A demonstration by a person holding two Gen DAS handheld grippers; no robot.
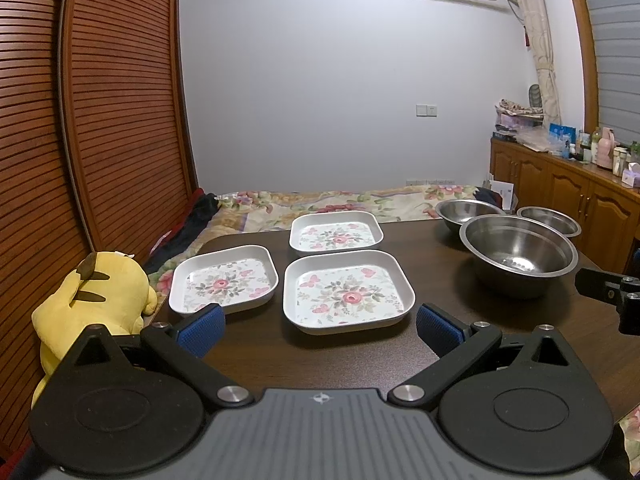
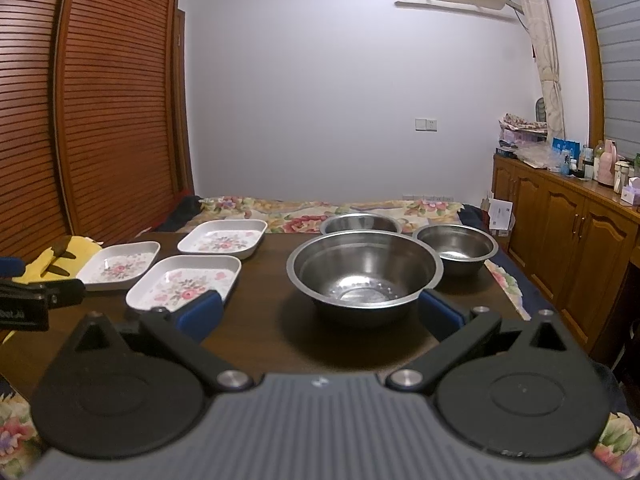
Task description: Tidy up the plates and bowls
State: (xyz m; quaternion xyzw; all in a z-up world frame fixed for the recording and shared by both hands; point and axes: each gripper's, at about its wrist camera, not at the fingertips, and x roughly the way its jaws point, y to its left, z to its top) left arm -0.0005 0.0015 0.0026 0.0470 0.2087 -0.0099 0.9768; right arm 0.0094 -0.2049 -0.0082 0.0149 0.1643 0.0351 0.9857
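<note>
left gripper: held open | square floral white plate lies straight ahead | right gripper: open, large steel bowl faced.

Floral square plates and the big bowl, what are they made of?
Square plates: likely melamine or plastic, possibly ceramic; glossy white rims, printed floral centres. Big bowl: stainless steel by the look; grey brushed wall with mirror-like highlights in the base.
</note>
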